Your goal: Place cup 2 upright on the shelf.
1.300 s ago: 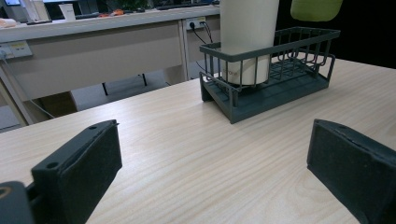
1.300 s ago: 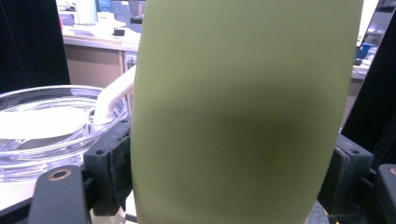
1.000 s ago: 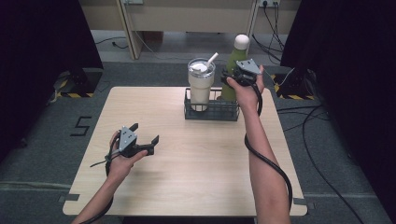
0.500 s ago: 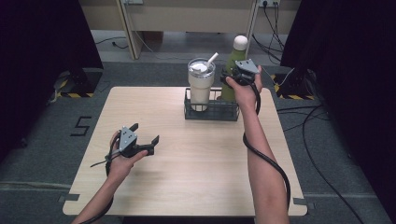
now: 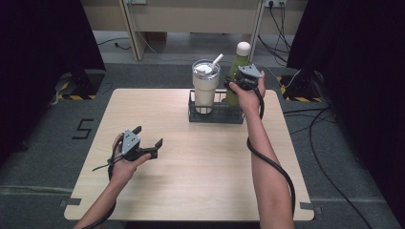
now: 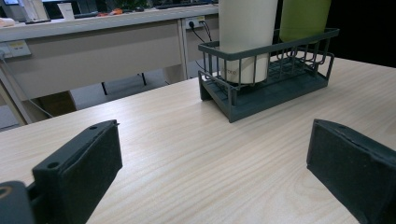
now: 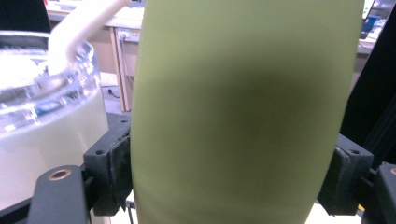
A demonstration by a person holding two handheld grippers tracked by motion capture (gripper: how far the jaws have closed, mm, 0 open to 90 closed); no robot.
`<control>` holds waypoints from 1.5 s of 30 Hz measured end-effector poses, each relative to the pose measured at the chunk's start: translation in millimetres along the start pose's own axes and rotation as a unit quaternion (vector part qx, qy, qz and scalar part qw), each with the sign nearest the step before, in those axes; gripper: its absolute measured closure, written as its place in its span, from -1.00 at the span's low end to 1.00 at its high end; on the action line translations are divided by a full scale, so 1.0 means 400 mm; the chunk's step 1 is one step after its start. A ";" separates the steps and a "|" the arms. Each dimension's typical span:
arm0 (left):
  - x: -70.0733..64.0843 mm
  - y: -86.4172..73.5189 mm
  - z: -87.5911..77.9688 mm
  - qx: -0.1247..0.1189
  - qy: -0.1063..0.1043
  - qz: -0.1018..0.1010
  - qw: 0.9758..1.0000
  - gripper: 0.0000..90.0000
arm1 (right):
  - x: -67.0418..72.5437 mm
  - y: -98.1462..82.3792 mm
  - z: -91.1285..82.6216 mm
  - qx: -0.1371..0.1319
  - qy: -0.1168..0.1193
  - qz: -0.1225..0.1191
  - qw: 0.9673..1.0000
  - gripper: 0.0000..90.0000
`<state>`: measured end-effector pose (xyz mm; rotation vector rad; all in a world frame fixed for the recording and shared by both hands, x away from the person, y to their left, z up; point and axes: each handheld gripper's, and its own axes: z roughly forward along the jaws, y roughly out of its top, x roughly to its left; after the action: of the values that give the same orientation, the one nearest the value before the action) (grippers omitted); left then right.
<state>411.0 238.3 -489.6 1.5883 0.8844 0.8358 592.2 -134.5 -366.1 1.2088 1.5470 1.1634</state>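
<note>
Pale wood desk (image 5: pixel 200 181) carries a dark wire rack (image 5: pixel 215 114) at its far edge, where the green bottle (image 7: pixel 243 112) stands beside a lidded tumbler (image 5: pixel 205 88). Right gripper (image 5: pixel 237 82) is clamped on the bottle's body; a straight upward lift should clear the rack's rail. Left gripper (image 5: pixel 149 143) rests released, well apart. The bottle's base and cap are cut off up close.
</note>
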 end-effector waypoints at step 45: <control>-0.001 -0.006 0.002 0.004 -0.002 0.000 1.000 -0.94 | 0.007 -0.072 0.031 0.023 -0.006 0.003 1.000 -0.54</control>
<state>411.2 238.1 -492.1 1.5958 0.8868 0.8303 597.4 -132.7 -397.2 1.2488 1.5694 1.1288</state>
